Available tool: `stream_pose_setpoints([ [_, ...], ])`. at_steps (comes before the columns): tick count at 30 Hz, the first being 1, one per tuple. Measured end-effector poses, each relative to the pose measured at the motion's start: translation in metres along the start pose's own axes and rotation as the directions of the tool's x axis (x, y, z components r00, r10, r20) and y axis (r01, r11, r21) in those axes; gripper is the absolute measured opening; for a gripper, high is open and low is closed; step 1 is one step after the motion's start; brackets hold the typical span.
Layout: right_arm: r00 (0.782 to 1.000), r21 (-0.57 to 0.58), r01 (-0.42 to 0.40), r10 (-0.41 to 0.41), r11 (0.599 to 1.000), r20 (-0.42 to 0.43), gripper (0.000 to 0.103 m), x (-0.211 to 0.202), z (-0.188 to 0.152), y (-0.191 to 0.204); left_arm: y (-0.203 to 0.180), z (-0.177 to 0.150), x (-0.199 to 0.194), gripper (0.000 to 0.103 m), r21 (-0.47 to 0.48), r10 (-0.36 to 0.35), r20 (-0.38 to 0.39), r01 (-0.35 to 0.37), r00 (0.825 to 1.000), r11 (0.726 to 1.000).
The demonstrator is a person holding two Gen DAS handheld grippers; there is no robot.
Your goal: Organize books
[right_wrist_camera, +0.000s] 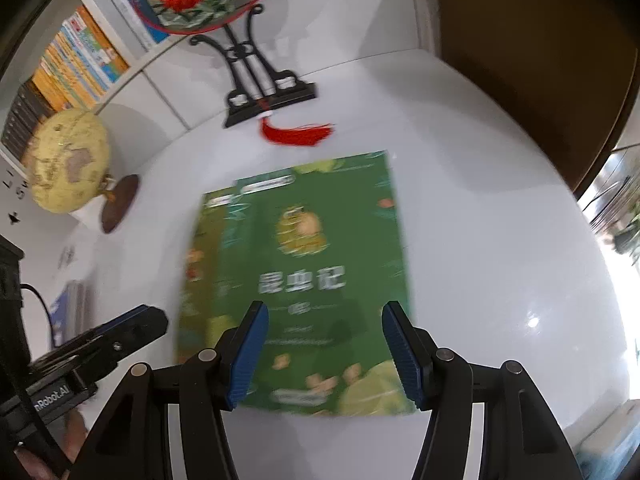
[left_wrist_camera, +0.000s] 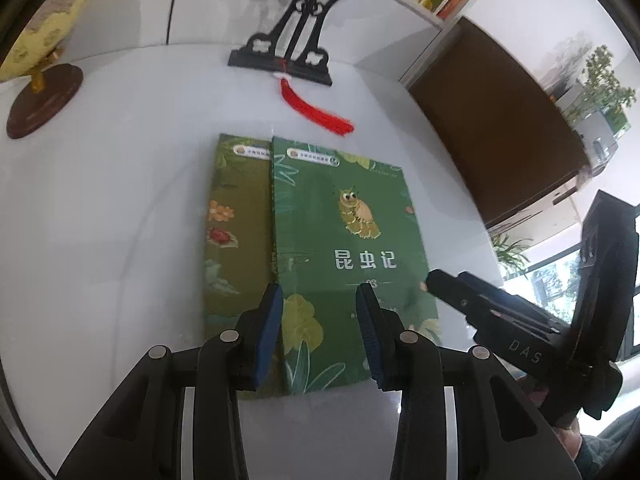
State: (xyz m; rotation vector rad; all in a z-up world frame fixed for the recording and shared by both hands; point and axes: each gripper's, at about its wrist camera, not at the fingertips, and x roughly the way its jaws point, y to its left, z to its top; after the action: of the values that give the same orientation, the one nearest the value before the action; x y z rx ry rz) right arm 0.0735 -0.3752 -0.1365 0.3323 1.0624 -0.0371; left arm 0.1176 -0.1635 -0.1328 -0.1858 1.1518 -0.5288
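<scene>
Books first: my two thin green paperback insect books [left_wrist_camera: 344,248] lie overlapped on the white tabletop [left_wrist_camera: 120,220], just short of the black fan stand [left_wrist_camera: 280,60]. Neither is lifted or shelved. My left gripper [left_wrist_camera: 320,332] and right gripper [right_wrist_camera: 322,352] hover, jaws apart, empty.

2 books [left_wrist_camera: 348,240] overlap on the table [left_wrist_camera: 120,220], stand [left_wrist_camera: 280,60] behind, globe [left_wrist_camera: 44,40] left.

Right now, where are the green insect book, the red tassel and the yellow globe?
green insect book [left_wrist_camera: 344,240], left wrist view, cover middle
red tassel [left_wrist_camera: 316,110], left wrist view, its fringe
yellow globe [right_wrist_camera: 68,168], right wrist view, the sphere
</scene>
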Motion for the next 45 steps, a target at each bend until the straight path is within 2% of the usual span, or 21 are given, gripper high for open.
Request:
stream_pose_setpoints([
  [3,1.000,0.000,0.027,-0.027,1.000,-0.002,0.058,0.008,0.003,-0.014,-0.003,0.000,0.015,0.035,-0.003,0.019,-0.015,-0.019,1.000,1.000],
  [12,1.000,-0.012,0.006,-0.007,1.000,-0.015,0.058,0.029,0.007,-0.030,0.000,0.004,0.036,0.035,-0.024,0.038,-0.033,-0.039,0.999,0.999],
  [27,1.000,-0.009,0.001,-0.001,1.000,-0.031,0.058,0.048,0.011,-0.035,-0.009,0.006,0.041,0.035,-0.004,0.036,-0.023,-0.037,0.999,0.999],
  [35,0.999,-0.034,-0.022,0.021,0.999,-0.030,0.060,0.050,0.013,-0.024,-0.001,0.005,0.035,0.035,-0.035,0.051,-0.005,-0.051,0.999,0.998],
  [39,0.999,-0.029,-0.046,0.045,0.999,-0.023,0.060,0.046,0.014,-0.021,0.008,0.004,0.033,0.035,-0.065,0.023,-0.005,-0.023,1.000,0.998],
  [42,0.999,-0.048,-0.036,0.035,0.998,-0.019,0.060,0.045,0.014,-0.014,0.016,0.002,0.032,0.035,-0.104,-0.047,-0.044,0.042,0.998,0.994],
  [45,0.994,-0.055,-0.104,0.102,0.993,-0.031,0.060,0.046,0.012,-0.004,0.018,-0.009,0.025,0.035,-0.100,-0.049,-0.047,0.044,0.998,0.994],
])
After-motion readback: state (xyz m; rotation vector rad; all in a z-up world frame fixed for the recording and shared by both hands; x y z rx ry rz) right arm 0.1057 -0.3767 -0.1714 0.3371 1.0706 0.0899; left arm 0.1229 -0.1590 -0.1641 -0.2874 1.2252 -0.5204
